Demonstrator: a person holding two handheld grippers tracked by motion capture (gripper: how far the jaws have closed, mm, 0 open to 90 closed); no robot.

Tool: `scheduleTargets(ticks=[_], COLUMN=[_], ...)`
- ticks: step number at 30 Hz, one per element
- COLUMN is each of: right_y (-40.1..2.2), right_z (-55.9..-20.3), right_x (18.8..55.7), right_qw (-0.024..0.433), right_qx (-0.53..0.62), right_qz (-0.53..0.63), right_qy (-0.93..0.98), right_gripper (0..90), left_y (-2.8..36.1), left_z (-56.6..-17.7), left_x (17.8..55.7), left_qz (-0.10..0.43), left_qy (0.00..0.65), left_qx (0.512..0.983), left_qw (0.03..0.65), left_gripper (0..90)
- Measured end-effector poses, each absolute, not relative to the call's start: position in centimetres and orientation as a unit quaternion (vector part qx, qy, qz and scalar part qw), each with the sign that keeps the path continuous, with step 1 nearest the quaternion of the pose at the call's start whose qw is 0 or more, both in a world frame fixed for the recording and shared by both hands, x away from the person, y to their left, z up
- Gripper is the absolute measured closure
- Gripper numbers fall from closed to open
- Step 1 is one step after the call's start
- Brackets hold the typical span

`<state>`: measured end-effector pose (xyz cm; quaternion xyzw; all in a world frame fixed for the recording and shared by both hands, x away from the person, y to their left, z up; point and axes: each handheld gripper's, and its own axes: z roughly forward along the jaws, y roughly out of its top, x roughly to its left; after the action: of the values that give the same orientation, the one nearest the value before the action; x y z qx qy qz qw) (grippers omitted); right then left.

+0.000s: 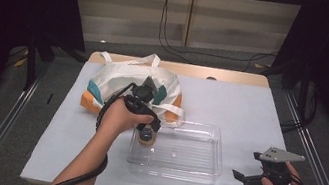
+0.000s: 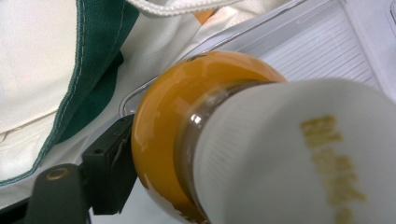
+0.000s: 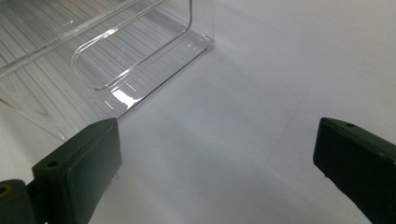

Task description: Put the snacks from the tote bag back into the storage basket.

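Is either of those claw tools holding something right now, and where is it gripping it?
The left gripper has a small jar of orange-yellow contents with a white lid between its jaws, at the glass body; whether the pads press cannot be told. The right gripper holds nothing.

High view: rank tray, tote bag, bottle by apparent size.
1-2. Tray and tote bag: look alike; the bag lies farther off, so unranked.
3. Bottle: by far smallest, partly hidden by the left gripper.

Both forearms are bare, with no sleeves showing. Each hand-held gripper (image 1: 147,131) (image 1: 243,178) is black with blocky jaws bearing small screw holes; the right carries a grey three-cornered plate, the left trails a thick black cable.
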<state>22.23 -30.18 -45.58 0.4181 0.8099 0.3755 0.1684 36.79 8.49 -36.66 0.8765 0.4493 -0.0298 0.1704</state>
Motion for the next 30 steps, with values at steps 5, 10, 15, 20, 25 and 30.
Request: scheduleTargets(ticks=[5,10,15,20,25,30], right_y=[-30.2,-30.2,-30.2,-30.2,-30.2,-30.2], right_z=[-45.6,-45.6,-45.6,-45.6,-45.6,-45.6], right_x=[22.3,22.2,22.2,22.1,22.2,22.1], right_qw=[0.168,0.169,0.168,0.168,0.169,0.166], right_qx=[0.417,0.417,0.417,0.417,0.417,0.420], right_qz=[0.376,0.375,0.375,0.375,0.376,0.375], right_qy=[0.810,0.810,0.811,0.810,0.810,0.809], right_gripper=[0.9,0.9,0.9,0.9,0.9,0.9], left_y=[8.8,9.0,9.3,9.6,10.1,10.6], left_z=[-36.6,-36.5,-36.6,-36.6,-36.6,-36.5], left_x=[36.7,36.6,36.3,36.1,35.9,35.6], left_qz=[-0.027,-0.030,-0.030,-0.031,-0.031,-0.030], left_qy=[0.443,0.441,0.445,0.443,0.436,0.440], left_qx=[0.879,0.879,0.876,0.876,0.878,0.874], left_qw=[0.174,0.178,0.184,0.189,0.192,0.203], left_gripper=[13.5,12.5,12.2,12.3,12.1,12.1])
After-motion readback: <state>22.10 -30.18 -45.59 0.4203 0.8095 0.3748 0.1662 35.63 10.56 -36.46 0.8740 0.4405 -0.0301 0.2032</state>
